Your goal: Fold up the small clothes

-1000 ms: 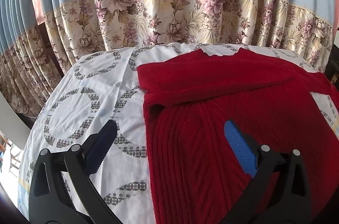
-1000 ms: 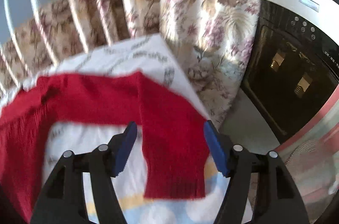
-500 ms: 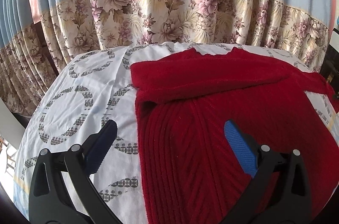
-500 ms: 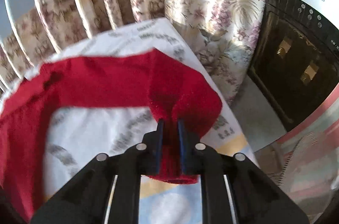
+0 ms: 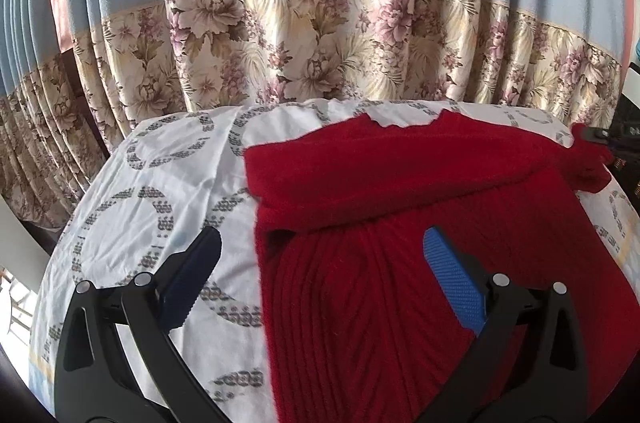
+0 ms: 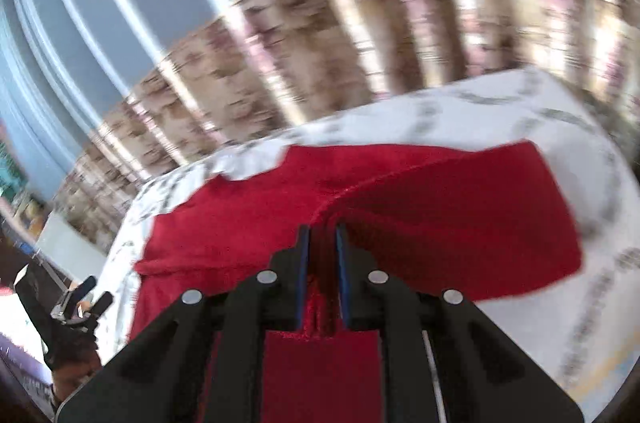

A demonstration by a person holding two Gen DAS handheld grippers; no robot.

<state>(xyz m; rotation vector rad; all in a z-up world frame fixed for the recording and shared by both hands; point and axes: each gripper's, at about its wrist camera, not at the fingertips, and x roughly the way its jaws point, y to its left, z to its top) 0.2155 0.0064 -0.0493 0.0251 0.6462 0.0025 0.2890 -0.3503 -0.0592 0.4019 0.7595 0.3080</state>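
A small red knit sweater [image 5: 400, 243] lies on a table under a white patterned cloth [image 5: 160, 183]. One sleeve is folded across its chest. My left gripper [image 5: 320, 259] is open and empty, hovering over the sweater's left edge. My right gripper [image 6: 322, 243] is shut on the other sleeve's cuff [image 6: 320, 307] and holds it lifted over the sweater body [image 6: 420, 223]. The right gripper also shows at the far right of the left wrist view [image 5: 600, 135], and the left gripper shows at the lower left of the right wrist view [image 6: 80, 303].
Blue curtains with a floral band [image 5: 320, 43] hang close behind the table. The table's left edge [image 5: 52, 263] drops off to the floor. The right wrist view is blurred by motion.
My right gripper closed on the sleeve cuff, lifted it and swung it left over the sweater. My left gripper stayed open and barely moved.
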